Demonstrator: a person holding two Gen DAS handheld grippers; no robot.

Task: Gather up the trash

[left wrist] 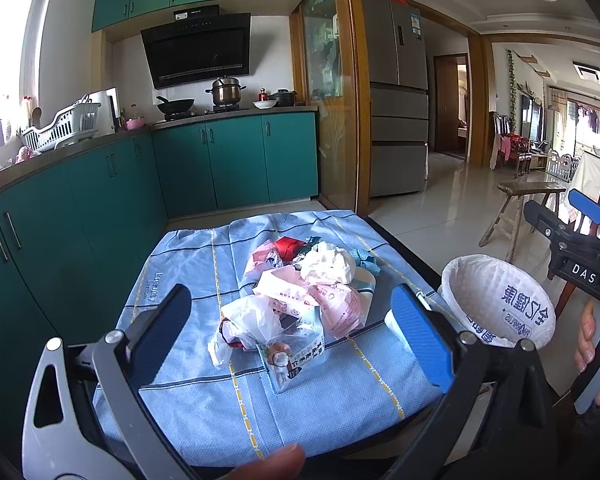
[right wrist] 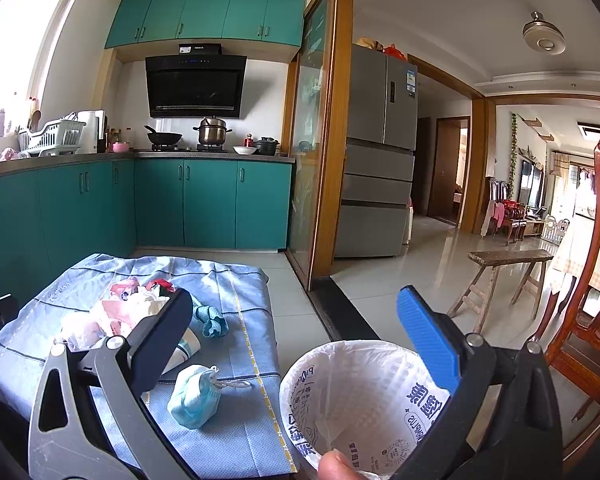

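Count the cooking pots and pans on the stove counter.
3: a black wok at left, a steel lidded stockpot in the middle, a black lidded pot at right beside a white bowl. Others may be hidden.

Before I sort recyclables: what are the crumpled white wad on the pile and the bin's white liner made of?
The crumpled white wad looks like matte tissue paper, softly creased, without shine. The bin's white liner appears to be thin plastic film: translucent, with blue print and the basket's grid showing through.
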